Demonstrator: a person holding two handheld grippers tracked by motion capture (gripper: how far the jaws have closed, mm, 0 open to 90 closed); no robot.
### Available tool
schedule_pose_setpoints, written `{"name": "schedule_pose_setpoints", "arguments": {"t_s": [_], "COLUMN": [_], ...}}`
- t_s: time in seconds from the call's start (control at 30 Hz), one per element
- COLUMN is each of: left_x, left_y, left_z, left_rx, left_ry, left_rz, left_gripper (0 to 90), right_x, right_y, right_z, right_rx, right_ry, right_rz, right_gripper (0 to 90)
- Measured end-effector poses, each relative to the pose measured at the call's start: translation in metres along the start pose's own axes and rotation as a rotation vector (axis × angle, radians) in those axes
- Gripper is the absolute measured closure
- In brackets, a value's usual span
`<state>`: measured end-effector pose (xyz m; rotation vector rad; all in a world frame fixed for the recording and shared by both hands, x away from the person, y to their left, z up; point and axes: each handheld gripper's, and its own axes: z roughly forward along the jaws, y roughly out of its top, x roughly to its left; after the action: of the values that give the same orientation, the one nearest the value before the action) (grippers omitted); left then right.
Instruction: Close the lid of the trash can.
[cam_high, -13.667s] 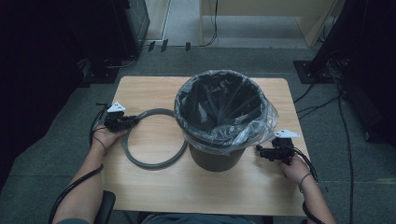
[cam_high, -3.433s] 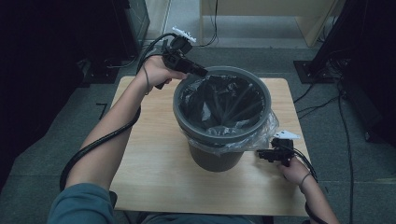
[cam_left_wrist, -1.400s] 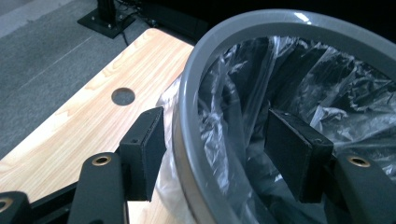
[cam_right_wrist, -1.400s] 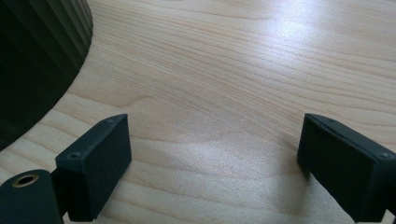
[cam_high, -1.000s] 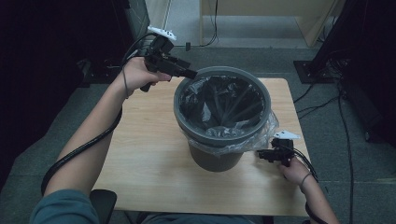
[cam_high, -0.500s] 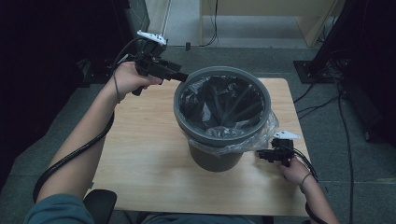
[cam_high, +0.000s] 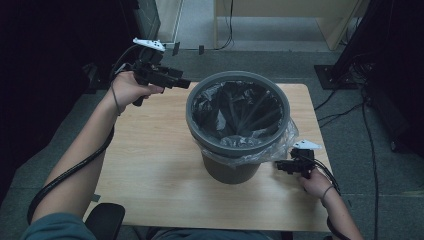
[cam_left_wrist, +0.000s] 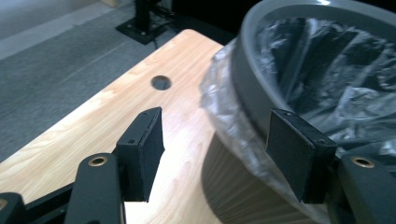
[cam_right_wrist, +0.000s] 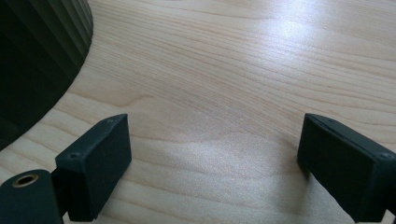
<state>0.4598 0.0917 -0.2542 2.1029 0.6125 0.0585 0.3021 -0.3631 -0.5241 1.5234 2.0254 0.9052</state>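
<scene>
Left tongs hung spread and empty just beside the bin rim's far-left; right tongs, also spread, sat by its base.

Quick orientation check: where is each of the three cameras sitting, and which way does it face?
High view: above the person's side, looking forward and down at the table; both forearms, left gripper, right gripper.
Left gripper view: along open jaws toward the bin, its grey rim ring.
Right gripper view: low, along open jaws, over tabletop.
Shared by all: the bin and table.
</scene>
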Motion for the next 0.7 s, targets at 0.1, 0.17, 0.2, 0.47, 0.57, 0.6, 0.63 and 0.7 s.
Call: {"name": "schedule_pose_setpoints", "arguments": {"t_s": [0.1, 0.17, 0.2, 0.47, 0.57, 0.6, 0.63, 0.7], "left_x": [0.003, 0.004, 0.005, 0.013, 0.014, 0.014, 0.014, 0.014], "left_y": [-0.005, -0.007, -0.010, -0.027, -0.031, -0.032, -0.033, -0.035], "left_z": [-0.003, -0.004, -0.006, -0.010, -0.011, -0.011, -0.011, -0.011], "left_rx": [0.000, 0.004, 0.002, -0.014, -0.014, -0.015, -0.011, -0.010], "left_ry": [0.006, 0.009, 0.019, 0.054, 0.060, 0.064, 0.072, 0.084], "left_rz": [-0.014, -0.013, -0.017, -0.050, -0.053, -0.052, -0.047, -0.036], "left_gripper": [35.9, 35.9, 35.9, 35.9, 35.9, 35.9, 35.9, 35.9], "right_x": [0.000, 0.000, 0.000, 0.000, 0.000, 0.000, 0.000, 0.000], "right_y": [0.000, 0.000, 0.000, 0.000, 0.000, 0.000, 0.000, 0.000], "right_z": [0.000, 0.000, 0.000, 0.000, 0.000, 0.000, 0.000, 0.000], "right_rx": [0.000, 0.000, 0.000, 0.000, 0.000, 0.000, 0.000, 0.000], "right_ry": [0.000, 0.000, -0.001, -0.001, -0.001, -0.001, -0.001, -0.001], "right_rz": [0.000, 0.000, 0.000, 0.000, 0.000, 0.000, 0.000, 0.002], "right_gripper": [9.9, 9.9, 9.9, 9.9, 9.9, 9.9, 9.9, 9.9]}}
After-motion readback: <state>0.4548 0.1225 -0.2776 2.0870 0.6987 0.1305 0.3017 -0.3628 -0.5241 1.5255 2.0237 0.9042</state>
